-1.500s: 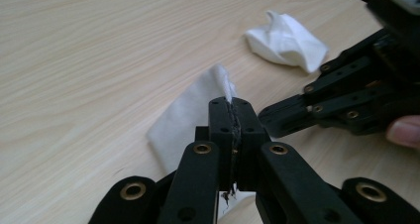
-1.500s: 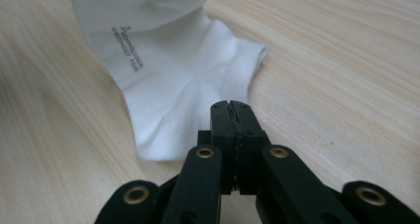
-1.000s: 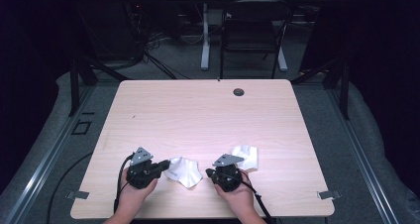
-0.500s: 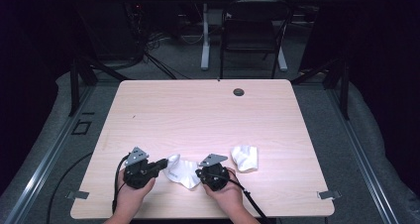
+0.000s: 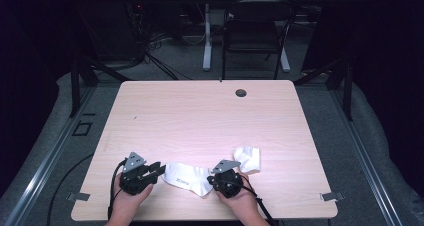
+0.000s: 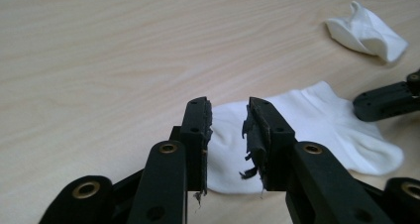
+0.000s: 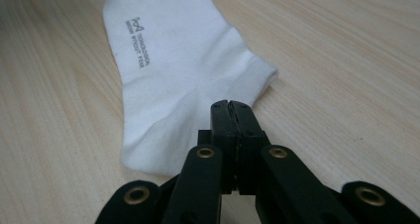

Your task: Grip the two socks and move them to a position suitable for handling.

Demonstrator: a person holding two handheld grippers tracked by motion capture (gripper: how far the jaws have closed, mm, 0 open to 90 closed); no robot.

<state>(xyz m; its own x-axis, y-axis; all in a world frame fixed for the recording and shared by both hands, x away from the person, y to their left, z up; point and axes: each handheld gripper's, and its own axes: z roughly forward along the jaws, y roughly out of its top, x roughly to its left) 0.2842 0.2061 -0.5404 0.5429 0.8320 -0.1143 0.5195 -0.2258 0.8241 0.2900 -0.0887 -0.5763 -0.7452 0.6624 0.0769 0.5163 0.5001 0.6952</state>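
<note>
A: What had changed on the wooden table (image 5: 210, 121) since the frames before?

B: We saw the flat white sock (image 5: 187, 177) lie longer and smoother between the two tools than half a second earlier. The crumpled sock (image 5: 248, 159) stayed at the right, released a full second back. The right gripper (image 5: 226, 178) had shifted leftward, away from that crumpled sock.

A: How were the hands posed?

B: We found both hands at the near edge. The left hand (image 5: 126, 201) held the left gripper (image 6: 229, 130) pointing right, its jaws apart, with the sock's near end showing between them. The right hand (image 5: 245, 203) held its tool with jaws pressed together over the sock's cuff end (image 7: 233, 92); we could not tell whether cloth lay between them.

A: And the count?

B: We counted one table, two socks, two grippers, two hands, and one dark round grommet (image 5: 241, 92) near the far edge.
</note>
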